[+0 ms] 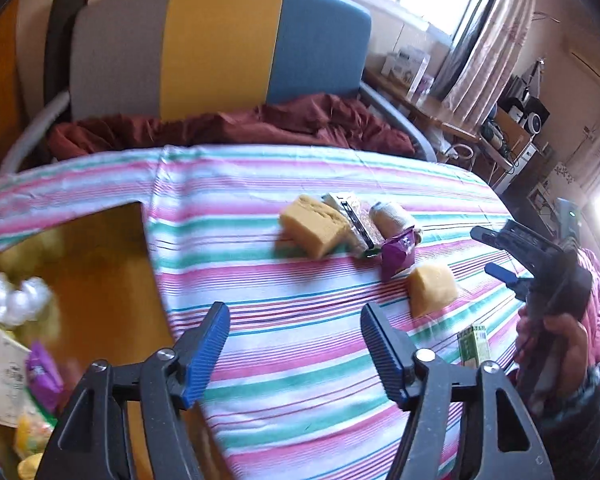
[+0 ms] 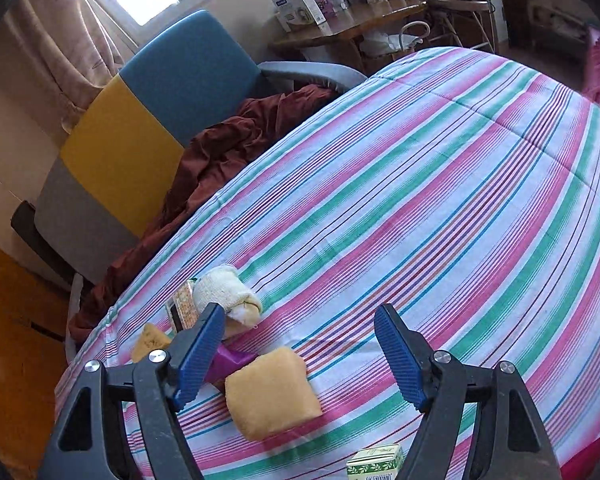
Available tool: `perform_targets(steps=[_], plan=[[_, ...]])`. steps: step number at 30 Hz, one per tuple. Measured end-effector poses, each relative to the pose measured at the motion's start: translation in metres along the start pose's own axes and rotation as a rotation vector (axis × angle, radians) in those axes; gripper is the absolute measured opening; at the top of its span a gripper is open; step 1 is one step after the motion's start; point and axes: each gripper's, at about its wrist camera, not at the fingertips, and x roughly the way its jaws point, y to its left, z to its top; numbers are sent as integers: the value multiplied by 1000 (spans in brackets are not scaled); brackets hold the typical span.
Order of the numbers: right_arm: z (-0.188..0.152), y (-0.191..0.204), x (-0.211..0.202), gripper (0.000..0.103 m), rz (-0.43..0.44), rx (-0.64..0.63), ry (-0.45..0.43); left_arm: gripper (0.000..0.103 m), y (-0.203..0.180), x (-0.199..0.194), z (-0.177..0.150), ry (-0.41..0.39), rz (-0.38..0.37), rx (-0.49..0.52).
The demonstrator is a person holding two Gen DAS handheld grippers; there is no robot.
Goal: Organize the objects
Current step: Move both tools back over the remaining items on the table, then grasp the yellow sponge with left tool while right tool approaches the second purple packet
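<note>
both gripper jaws gape, empty, above striped sheet (image 2: 420, 184).

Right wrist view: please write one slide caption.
Open right hand-held gripper above yellow sponge on striped bedsheet.

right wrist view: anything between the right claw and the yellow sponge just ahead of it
Nothing visible does. The right claw stands open and empty, and the yellow sponge lies bare on the striped sheet just below its left finger. The purple packet touches the sponge's far side, not the approach.

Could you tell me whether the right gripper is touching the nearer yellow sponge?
Apart: the right wrist view shows the right gripper open above the sponge, striped cloth visible between.
</note>
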Motion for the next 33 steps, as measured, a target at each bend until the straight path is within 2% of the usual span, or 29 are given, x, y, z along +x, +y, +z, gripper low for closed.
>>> perform_targets(steps=[4, 7, 13, 16, 20, 24, 26, 28, 29, 30, 33], plan=[[-4, 0, 5, 80, 22, 3, 30, 78, -1, 44, 16, 85, -13, -84], [-6, 0, 6, 82, 35, -1, 37, 82, 3, 73, 27, 118, -6, -149], [-2, -12, 1, 82, 68, 65, 27, 85, 4, 113, 54, 126, 21, -228], [-1, -16, 1, 83, 85, 93, 37, 88, -1, 129, 68, 118, 32, -235], [-2, -12, 3, 83, 98, 84, 51, 88, -1, 145, 83, 117, 42, -256], [-3, -8, 7, 84, 101, 71, 67, 89, -3, 167, 87, 153, 46, -273], [-3, -8, 8, 84, 100, 69, 68, 86, -2, 171, 85, 136, 51, -277], [-3, -9, 9, 84, 92, 66, 65, 79, -8, 169, 80, 114, 90, -232], [-3, -10, 9, 84, 91, 68, 64, 70, -11, 168, 78, 105, 92, -199], [-2, -10, 9, 84, 91, 70, 64, 62, -12, 166, 75, 100, 66, -171], [-1, -12, 7, 84, 84, 74, 52, 55, -13, 156, 67, 106, 44, -134]])
